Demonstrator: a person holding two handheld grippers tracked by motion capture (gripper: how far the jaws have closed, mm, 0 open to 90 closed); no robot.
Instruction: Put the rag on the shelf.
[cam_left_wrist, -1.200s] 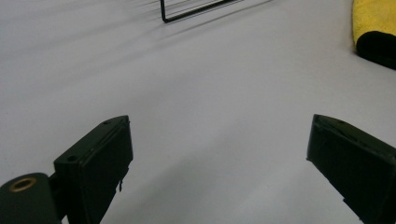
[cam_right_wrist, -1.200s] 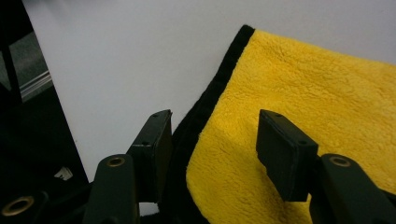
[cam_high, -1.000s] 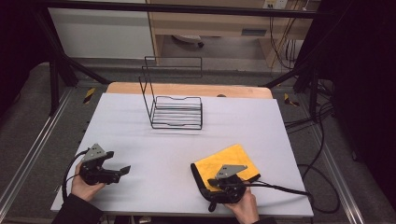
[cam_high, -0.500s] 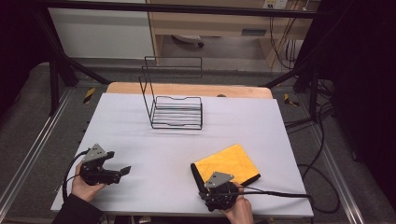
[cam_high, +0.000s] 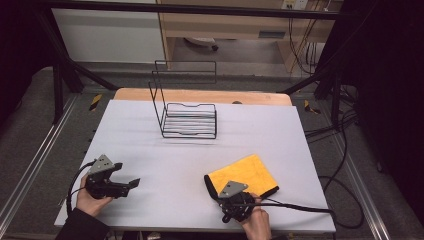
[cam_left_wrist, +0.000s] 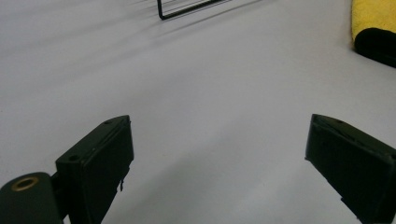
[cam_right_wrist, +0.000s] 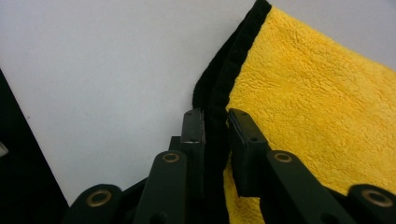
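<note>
A folded yellow cloth (cam_high: 246, 175) with a black edge (cam_right_wrist: 223, 84) lies flat on the white table (cam_high: 200, 150), near its front right. My right gripper (cam_high: 218, 191) sits at the cloth's near left corner, its jaws shut on the black edge (cam_high: 210, 186); in the right gripper view (cam_right_wrist: 215, 126) the black hem is pinched between both fingers. My left gripper (cam_high: 127, 186) rests at the table's front left, held by a hand, open and holding nothing. In the left gripper view (cam_left_wrist: 219, 158) bare table lies between its wide-apart jaws.
A black wire rack (cam_high: 187, 112) stands at the back middle of the table, its corner also in the left gripper view (cam_left_wrist: 187, 8). A wooden board (cam_high: 200, 96) lines the far edge. Cables (cam_high: 300, 205) trail off to the right.
My right gripper has slid back toward the table's front edge, off the cloth's top to its near left corner. The left gripper has barely moved.
</note>
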